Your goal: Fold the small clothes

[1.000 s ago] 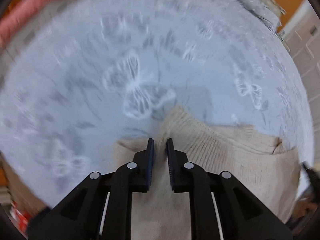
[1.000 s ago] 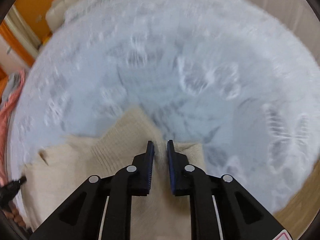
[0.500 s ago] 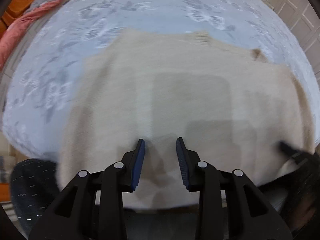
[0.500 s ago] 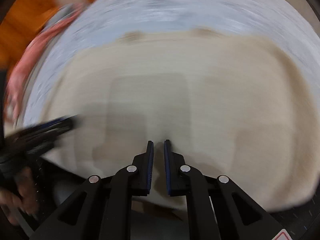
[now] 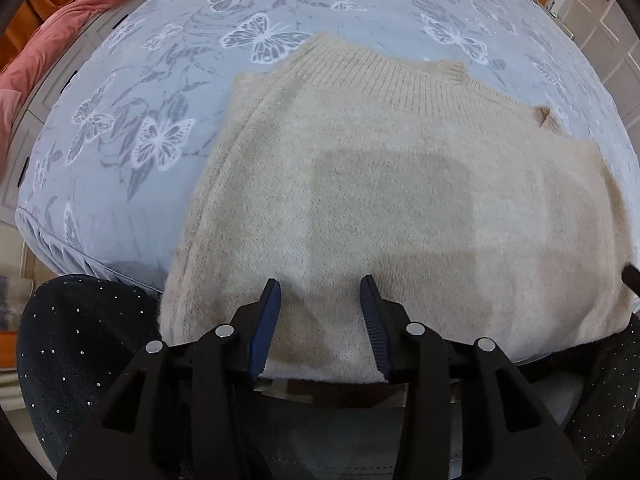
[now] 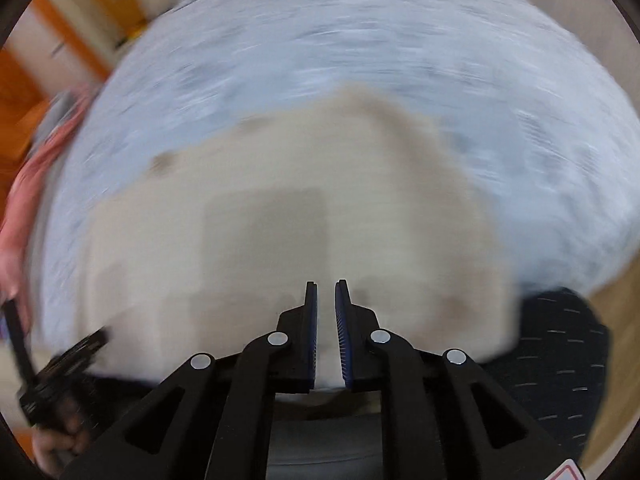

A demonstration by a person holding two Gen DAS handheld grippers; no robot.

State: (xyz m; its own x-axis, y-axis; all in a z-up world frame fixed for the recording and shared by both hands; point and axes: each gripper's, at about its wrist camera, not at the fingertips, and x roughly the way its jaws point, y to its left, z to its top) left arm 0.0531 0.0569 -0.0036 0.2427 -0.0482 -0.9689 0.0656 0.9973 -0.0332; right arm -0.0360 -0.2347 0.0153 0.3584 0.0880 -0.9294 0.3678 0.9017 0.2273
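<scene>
A cream knitted sweater [image 5: 384, 200] lies folded flat at the near edge of a bed, its ribbed collar at the far side. My left gripper [image 5: 320, 292] is open just above the sweater's near hem and holds nothing. The right wrist view is blurred by motion. There the sweater [image 6: 304, 208] fills the middle, and my right gripper [image 6: 326, 292] hovers over its near edge with the jaws a narrow gap apart and nothing visible between them. The left gripper [image 6: 60, 364] shows at the lower left of that view.
The bed has a pale blue cover with white butterflies [image 5: 248, 36]. A pink blanket [image 5: 60, 28] lies at its far left. My legs in dark speckled trousers [image 5: 80, 340] stand against the bed's near edge. Orange walls and white cupboards lie beyond.
Both grippers pulled back from the far fold to the sweater's near hem. The left jaws opened wide and let go of the fabric. The right jaws parted slightly.
</scene>
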